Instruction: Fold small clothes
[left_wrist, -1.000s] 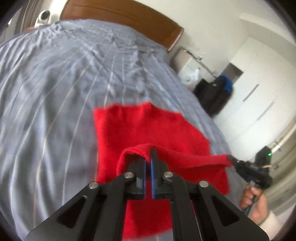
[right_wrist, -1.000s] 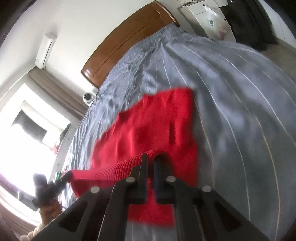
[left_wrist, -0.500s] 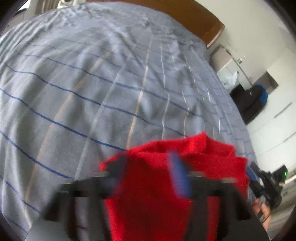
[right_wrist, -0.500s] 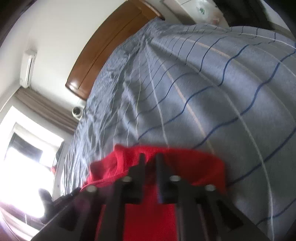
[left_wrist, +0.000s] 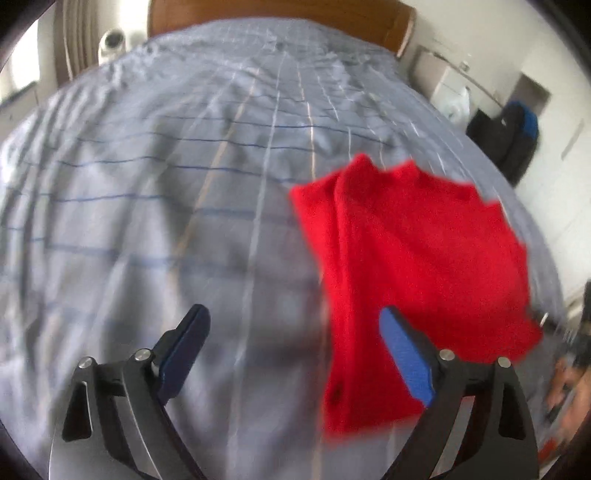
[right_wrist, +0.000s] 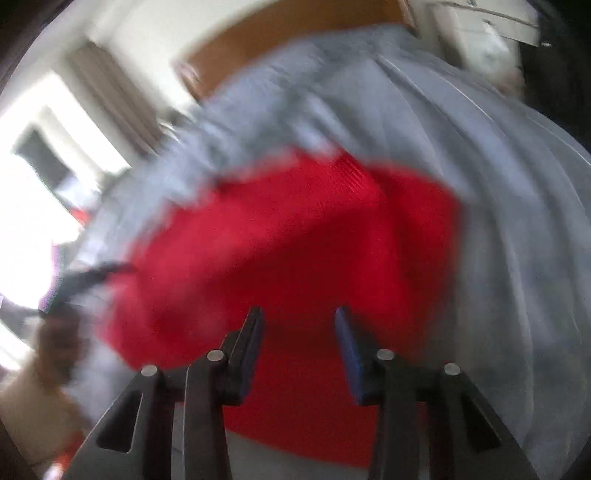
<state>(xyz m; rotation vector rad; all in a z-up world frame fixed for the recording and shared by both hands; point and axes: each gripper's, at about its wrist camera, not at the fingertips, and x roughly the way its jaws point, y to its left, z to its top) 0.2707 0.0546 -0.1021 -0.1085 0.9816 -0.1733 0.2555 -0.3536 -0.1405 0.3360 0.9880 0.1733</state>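
Left wrist: left gripper (left_wrist: 291, 328) jaws opening, nothing between them, red garment (left_wrist: 413, 266) lying on bed (left_wrist: 147, 203). Right gripper (right_wrist: 298, 325) parted, released, over garment.

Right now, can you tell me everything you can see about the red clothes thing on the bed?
The red garment is bright red and looks knitted, with fine ribbing along one edge. It lies folded over itself in a rough square on the grey striped bedcover, with a crease running down one side. The pictures are blurry, so small details are lost. Neither tool pinches it: the left tool is opening beside it, and the right tool hovers open over it.
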